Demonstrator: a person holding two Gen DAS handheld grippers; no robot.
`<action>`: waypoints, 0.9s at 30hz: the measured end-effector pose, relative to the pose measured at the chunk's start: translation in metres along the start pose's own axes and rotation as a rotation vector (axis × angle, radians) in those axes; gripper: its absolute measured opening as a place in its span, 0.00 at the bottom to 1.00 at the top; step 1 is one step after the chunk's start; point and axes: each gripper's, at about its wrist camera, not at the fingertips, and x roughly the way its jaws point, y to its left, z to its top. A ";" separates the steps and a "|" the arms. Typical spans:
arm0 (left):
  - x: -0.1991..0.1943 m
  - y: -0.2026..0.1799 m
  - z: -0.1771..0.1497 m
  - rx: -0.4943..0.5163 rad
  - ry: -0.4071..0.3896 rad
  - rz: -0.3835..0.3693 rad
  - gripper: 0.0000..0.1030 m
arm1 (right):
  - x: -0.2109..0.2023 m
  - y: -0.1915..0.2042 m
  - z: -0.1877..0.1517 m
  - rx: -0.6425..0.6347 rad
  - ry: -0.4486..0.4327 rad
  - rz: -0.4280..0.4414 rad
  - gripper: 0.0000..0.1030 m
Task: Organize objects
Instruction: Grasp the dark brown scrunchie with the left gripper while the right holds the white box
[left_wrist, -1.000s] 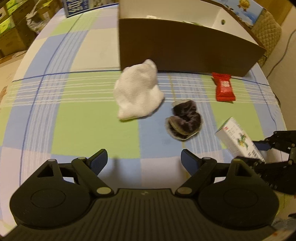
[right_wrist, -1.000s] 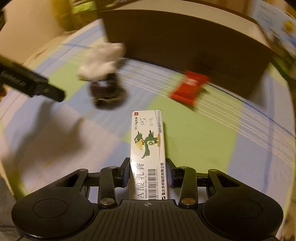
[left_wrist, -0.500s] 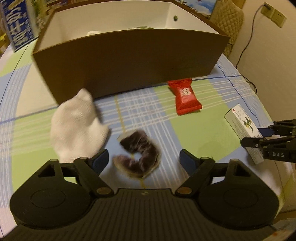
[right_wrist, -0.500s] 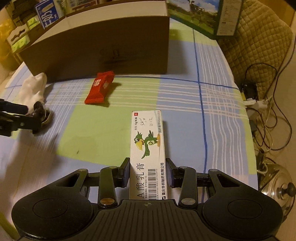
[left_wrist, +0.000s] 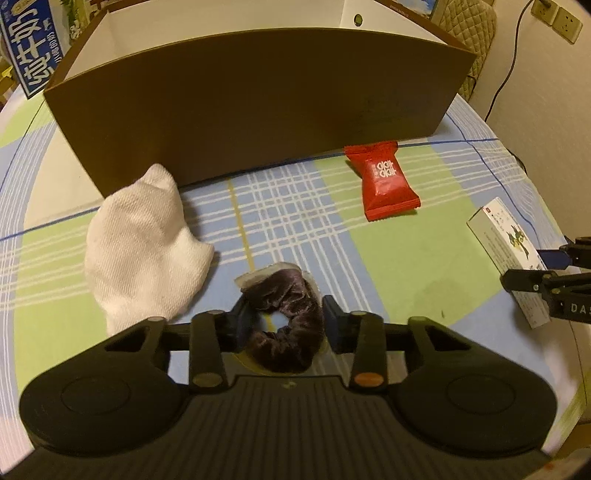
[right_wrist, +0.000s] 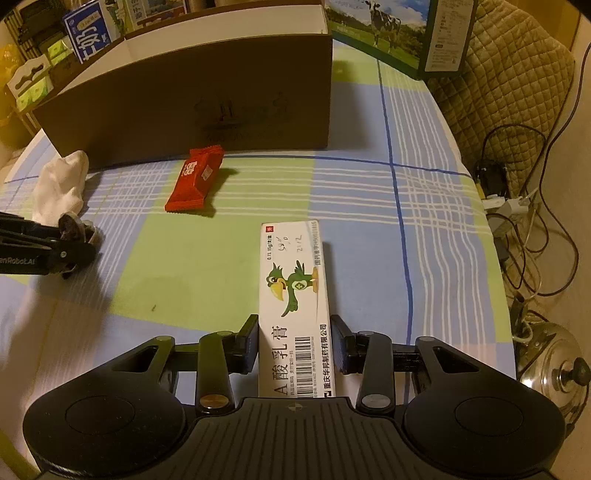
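Open plaid tabletop (right_wrist: 424, 206) toward right edge; brown box (left_wrist: 258, 99) walls off far side. Left gripper (left_wrist: 282, 319) closing around dark velvet scrunchie (left_wrist: 286, 321) near front edge, pads touching it. Right gripper (right_wrist: 293, 341) clamped on white ointment carton (right_wrist: 295, 306), parrot print. Red snack packet (left_wrist: 382, 181), white sock (left_wrist: 136, 243) just before box. Box contents hidden.

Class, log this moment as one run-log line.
left gripper: closing on scrunchie | right gripper: holds ointment box | snack packet: on table
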 end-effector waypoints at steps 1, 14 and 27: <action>-0.001 0.000 -0.001 -0.005 0.002 -0.002 0.27 | 0.000 0.001 0.000 -0.002 0.000 -0.003 0.35; -0.022 0.005 -0.030 -0.050 0.031 -0.030 0.17 | 0.003 0.008 0.002 -0.051 0.001 -0.010 0.35; -0.011 0.006 -0.024 -0.042 0.015 0.004 0.29 | 0.002 0.009 0.001 -0.055 0.000 -0.005 0.35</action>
